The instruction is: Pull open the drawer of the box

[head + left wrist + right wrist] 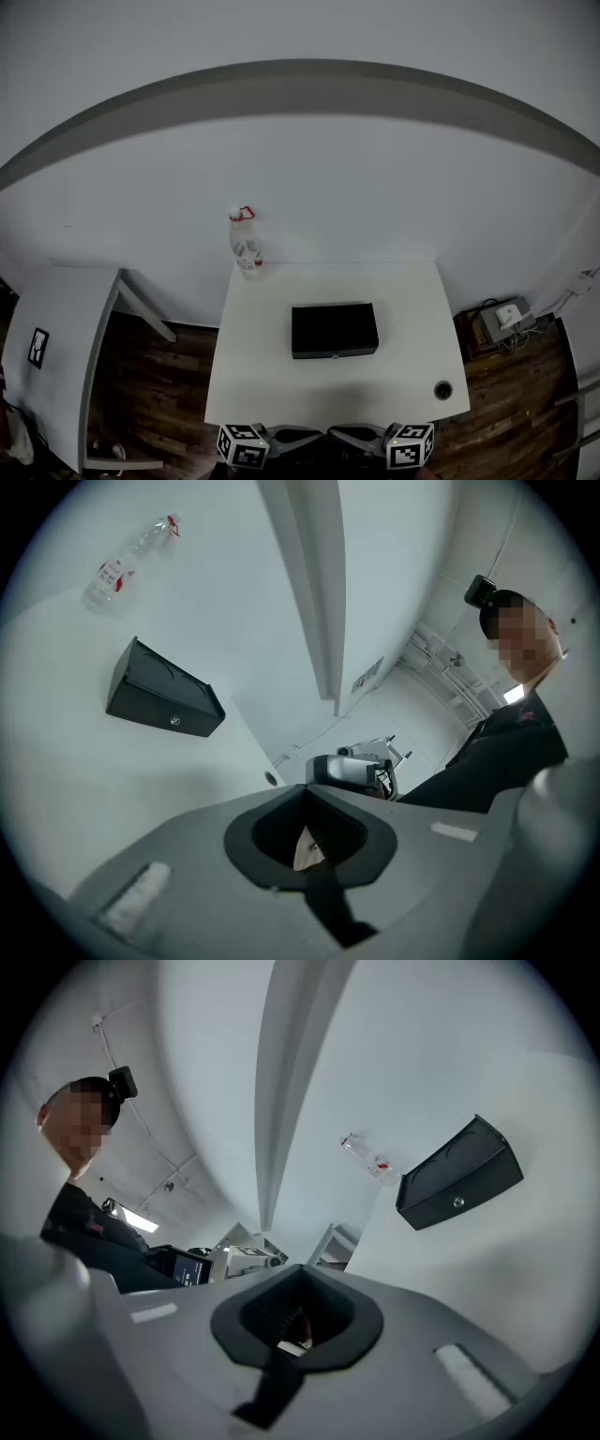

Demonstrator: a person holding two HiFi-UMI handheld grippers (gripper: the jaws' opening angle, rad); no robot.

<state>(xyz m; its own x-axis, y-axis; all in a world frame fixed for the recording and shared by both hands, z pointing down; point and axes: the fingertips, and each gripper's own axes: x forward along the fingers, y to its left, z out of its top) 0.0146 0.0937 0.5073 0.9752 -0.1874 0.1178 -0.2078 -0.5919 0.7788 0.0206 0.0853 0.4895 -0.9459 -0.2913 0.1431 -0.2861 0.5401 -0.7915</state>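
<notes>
The low black box (335, 330) sits mid-table (262, 375), its drawer flush, with a small round knob (335, 356) on its 6 o'clock face. At the table's 6 o'clock edge, the left gripper (305, 841) and right gripper (295, 1321) are both closed and empty.

Two white rectangular desks: the main desk (412, 309) and a second desk (66, 309) at the left. One black rectangular box (334, 330), with one small round knob (173, 721) on its front. One clear plastic spray bottle (246, 242) with a red trigger. One small dark round object (443, 390) near the main desk's corner. One black-and-white marker card (37, 346). One grey boxy device (502, 321) with cables. Two grey tools: the left hand-held gripper (311, 435) and the right hand-held gripper (343, 435). Two cubes with square markers, a left cube (242, 444) and a right cube (410, 444), one on each. One person (506, 742).
</notes>
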